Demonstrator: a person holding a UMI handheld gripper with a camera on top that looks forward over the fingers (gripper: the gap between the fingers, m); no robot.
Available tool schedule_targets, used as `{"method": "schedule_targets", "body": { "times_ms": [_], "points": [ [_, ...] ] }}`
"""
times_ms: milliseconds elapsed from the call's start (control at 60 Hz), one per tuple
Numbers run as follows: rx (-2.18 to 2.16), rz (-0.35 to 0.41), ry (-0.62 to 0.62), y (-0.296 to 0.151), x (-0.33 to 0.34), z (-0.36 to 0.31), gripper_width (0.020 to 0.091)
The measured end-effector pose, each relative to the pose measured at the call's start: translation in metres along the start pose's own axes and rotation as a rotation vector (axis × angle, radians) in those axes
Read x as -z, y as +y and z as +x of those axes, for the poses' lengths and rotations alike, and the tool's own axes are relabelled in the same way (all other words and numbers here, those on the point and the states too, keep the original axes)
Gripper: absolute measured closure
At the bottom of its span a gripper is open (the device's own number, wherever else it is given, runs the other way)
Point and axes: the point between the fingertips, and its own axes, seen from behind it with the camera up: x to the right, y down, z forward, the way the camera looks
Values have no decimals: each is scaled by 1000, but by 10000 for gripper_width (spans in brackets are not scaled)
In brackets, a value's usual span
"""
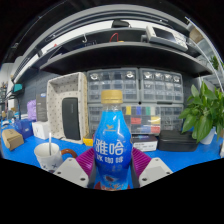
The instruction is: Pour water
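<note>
A blue bottle (pixel 112 148) with a yellow cap and white Chinese lettering stands upright between my gripper's (pixel 112 170) fingers. Both purple pads (pixel 84 162) press against its sides, so the gripper is shut on the bottle. The bottle fills the middle of the view and hides what lies straight ahead. A white cup (pixel 47 154) sits to the left of the fingers on the blue table surface (pixel 175 160).
A white mesh box (pixel 67 105) stands behind the cup. A rack of small drawers (pixel 140 92) runs along the back. A green plant (pixel 205 110) is at the right. Small items (pixel 14 135) sit at the far left. Shelves hang above.
</note>
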Motion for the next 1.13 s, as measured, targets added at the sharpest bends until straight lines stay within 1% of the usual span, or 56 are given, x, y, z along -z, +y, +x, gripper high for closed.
{"method": "schedule_targets", "body": {
  "times_ms": [17, 33, 83, 100, 250, 367, 450, 500, 667, 800, 950, 1133],
  "points": [
    [4, -9, -2, 2, 0, 0, 560],
    [8, -22, -3, 4, 0, 0, 488],
    [20, -67, 0, 13, 3, 2, 397],
    [21, -78, 2, 15, 5, 3, 330],
    [27, -136, 27, 28, 39, 2, 332],
    [47, -212, 47, 41, 79, -9, 329],
    [-1, -254, 42, 38, 104, -27, 328],
    [-23, -267, 43, 32, 116, -37, 318],
    [-43, -254, 37, -10, 138, -61, 316],
    [-28, -243, 44, -38, 146, -67, 311],
    [0, -241, 63, -57, 152, -68, 314],
    [-20, -210, 66, -73, 155, -74, 311]
  ]
}}
